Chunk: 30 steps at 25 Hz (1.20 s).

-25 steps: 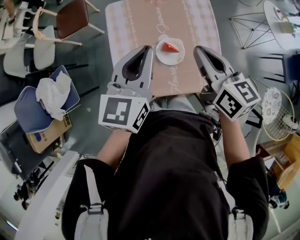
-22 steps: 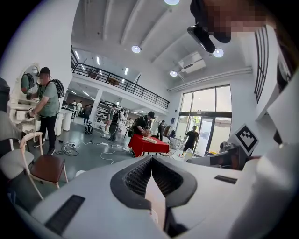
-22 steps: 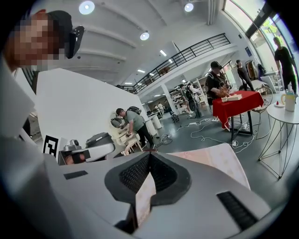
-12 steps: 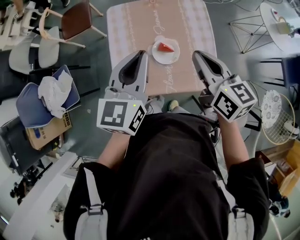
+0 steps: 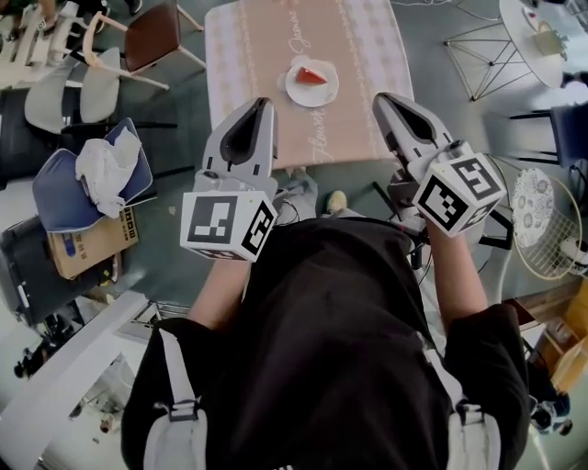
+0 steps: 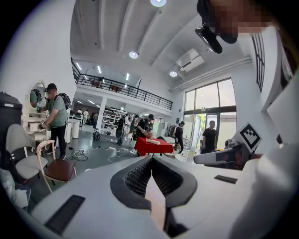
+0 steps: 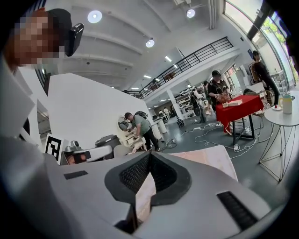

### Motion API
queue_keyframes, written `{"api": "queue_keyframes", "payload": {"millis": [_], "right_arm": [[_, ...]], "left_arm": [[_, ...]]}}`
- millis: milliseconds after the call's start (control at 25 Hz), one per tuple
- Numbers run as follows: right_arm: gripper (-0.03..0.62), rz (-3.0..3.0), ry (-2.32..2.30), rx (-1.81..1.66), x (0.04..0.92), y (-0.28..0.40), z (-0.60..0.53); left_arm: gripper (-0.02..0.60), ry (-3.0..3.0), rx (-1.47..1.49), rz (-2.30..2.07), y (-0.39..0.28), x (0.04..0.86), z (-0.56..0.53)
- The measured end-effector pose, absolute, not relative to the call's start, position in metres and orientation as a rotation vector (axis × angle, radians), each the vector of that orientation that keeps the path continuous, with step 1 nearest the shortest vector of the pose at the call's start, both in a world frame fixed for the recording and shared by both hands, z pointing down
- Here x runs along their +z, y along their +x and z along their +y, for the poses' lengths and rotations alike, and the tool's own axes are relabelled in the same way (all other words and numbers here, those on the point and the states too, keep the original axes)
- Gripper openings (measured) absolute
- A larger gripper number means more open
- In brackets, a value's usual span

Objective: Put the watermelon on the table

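Note:
A red watermelon slice [image 5: 310,74] lies on a white plate [image 5: 312,90] near the front edge of the table [image 5: 266,46], which has a beige patterned cloth. Both grippers hover side by side in front of the table, held at chest height and short of the plate. The left gripper [image 5: 263,103] is shut and holds nothing; its tips meet in its own view [image 6: 150,158]. The right gripper [image 5: 380,97] is likewise shut and bare [image 7: 149,155]. The table's cloth [image 7: 212,156] shows beyond the right jaws.
Left of the table stand a brown chair [image 5: 152,32], a white chair [image 5: 55,99], a blue cushion with a white cloth [image 5: 87,179] and a cardboard box [image 5: 87,243]. At right are a wire stand [image 5: 487,50], a round white table [image 5: 537,27] and a fan [image 5: 537,220]. Several people stand across the hall.
The table and plate have slid up and away in the head view; the plate, earlier between the gripper tips, now lies beyond them. Both grippers stay shut.

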State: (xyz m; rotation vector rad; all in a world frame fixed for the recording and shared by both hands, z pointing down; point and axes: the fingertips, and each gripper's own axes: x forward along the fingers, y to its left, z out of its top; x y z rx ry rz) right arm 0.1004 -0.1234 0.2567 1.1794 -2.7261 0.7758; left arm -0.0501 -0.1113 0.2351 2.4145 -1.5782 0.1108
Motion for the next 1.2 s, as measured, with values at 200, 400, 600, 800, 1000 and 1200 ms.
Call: {"api": "queue_keyframes", "payload": {"millis": [200, 400, 600, 800, 1000, 1200], "right_arm": [[0.015, -2.764, 1.150, 0.726, 0.247, 0.105, -0.092], [0.015, -2.796, 1.119, 0.718, 0.242, 0.109, -0.065], [0.015, -2.813, 1.087, 0.718, 0.241, 0.113, -0.046], [0.015, -2.828, 1.088, 0.736, 0.238, 0.119, -0.036], [0.015, -2.818, 1.086, 0.710, 0.241, 0.126, -0.026], [0.015, -2.803, 1.107, 0.700, 0.244, 0.133, -0.022]], "left_arm": [[0.014, 2.419, 0.110, -1.636, -0.049, 0.224, -0.080], [0.014, 2.399, 0.103, -1.690, -0.049, 0.218, -0.049], [0.014, 2.372, 0.089, -1.729, -0.046, 0.218, -0.025], [0.014, 2.364, 0.095, -1.738, -0.040, 0.219, -0.008], [0.014, 2.375, 0.097, -1.733, -0.030, 0.220, 0.001], [0.014, 2.401, 0.081, -1.714, -0.023, 0.217, -0.001]]}}
